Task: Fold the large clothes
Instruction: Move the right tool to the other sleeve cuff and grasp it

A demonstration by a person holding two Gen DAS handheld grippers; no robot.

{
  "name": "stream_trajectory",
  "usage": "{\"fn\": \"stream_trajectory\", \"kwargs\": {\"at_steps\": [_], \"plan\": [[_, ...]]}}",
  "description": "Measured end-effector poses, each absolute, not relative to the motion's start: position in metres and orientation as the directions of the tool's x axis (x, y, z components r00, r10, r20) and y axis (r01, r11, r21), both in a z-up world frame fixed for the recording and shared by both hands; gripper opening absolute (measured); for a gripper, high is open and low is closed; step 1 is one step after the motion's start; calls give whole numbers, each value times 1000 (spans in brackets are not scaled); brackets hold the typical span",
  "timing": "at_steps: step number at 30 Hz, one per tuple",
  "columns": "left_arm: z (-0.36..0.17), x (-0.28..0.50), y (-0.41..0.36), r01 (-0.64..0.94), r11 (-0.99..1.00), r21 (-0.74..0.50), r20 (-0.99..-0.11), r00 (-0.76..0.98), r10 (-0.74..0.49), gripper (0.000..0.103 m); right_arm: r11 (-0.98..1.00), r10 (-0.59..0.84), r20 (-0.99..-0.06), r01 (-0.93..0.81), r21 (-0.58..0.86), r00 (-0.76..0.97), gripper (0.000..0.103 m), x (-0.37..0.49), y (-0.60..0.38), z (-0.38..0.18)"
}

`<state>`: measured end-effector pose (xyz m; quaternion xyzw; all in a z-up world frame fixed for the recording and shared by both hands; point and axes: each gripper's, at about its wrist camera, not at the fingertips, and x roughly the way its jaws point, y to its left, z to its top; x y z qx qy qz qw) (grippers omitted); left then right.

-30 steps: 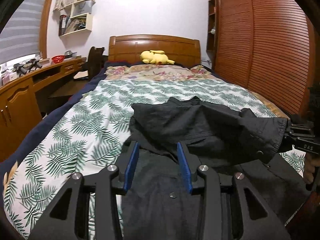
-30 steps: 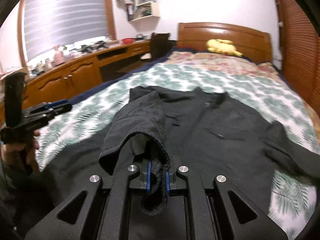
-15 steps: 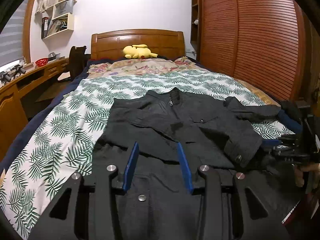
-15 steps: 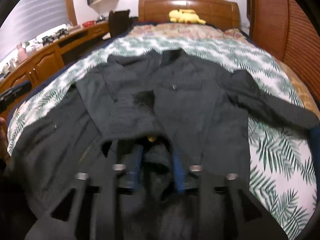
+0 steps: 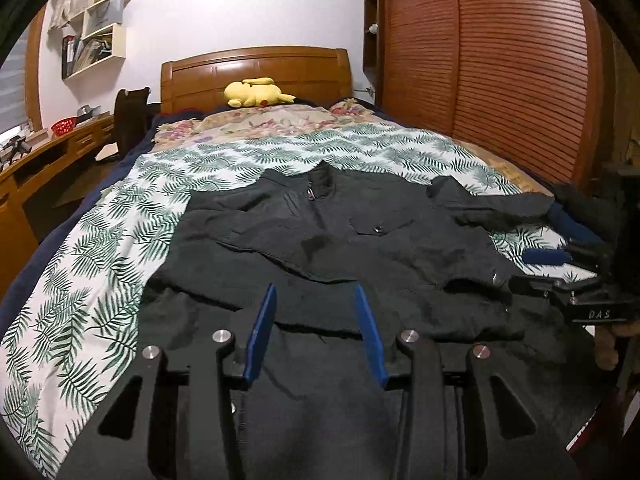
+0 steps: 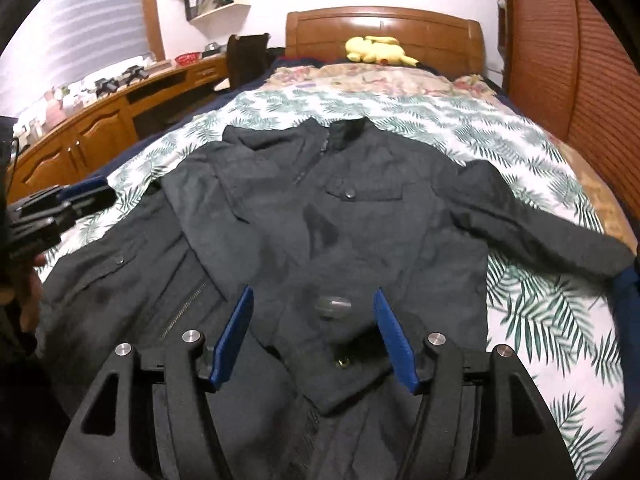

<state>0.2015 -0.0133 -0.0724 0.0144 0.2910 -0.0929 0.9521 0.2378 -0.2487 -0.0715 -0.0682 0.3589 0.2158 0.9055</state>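
A large dark grey jacket [image 5: 340,240] lies face up on the bed, collar toward the headboard. Its left sleeve is folded across the chest, the cuff lying near the lower front [image 6: 344,376]. The other sleeve [image 6: 540,236] stretches out to the right. My left gripper [image 5: 316,300] is open and empty above the jacket's lower part. My right gripper [image 6: 314,300] is open and empty just above the folded cuff. It also shows at the right edge of the left wrist view [image 5: 560,256], and the left gripper shows at the left edge of the right wrist view [image 6: 60,208].
The bed has a palm-leaf sheet [image 5: 100,264] and a wooden headboard [image 5: 256,72] with a yellow plush toy [image 5: 254,92]. A wooden desk [image 6: 100,120] and a chair [image 6: 246,56] stand on the left. A slatted wooden wardrobe [image 5: 500,60] runs along the right.
My right gripper carried the left sleeve across the chest, then opened and let the cuff drop on the jacket. My left gripper stayed open and shifted slightly.
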Motion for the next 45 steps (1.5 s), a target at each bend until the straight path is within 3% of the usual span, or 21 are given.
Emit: {"fn": "stream_trajectory", "kwargs": {"at_steps": [17, 35, 45], "plan": [[-105, 211, -74, 274, 962, 20, -632, 749, -200, 41, 953, 140, -760, -294, -70, 635, 64, 303, -324, -107], [-102, 183, -122, 410, 912, 6, -647, 697, -309, 42, 989, -35, -775, -91, -119, 631, 64, 324, -452, -64], [-106, 181, -125, 421, 907, 6, -654, 688, -315, 43, 985, -117, -727, -15, -173, 677, 64, 356, -503, -2]]}}
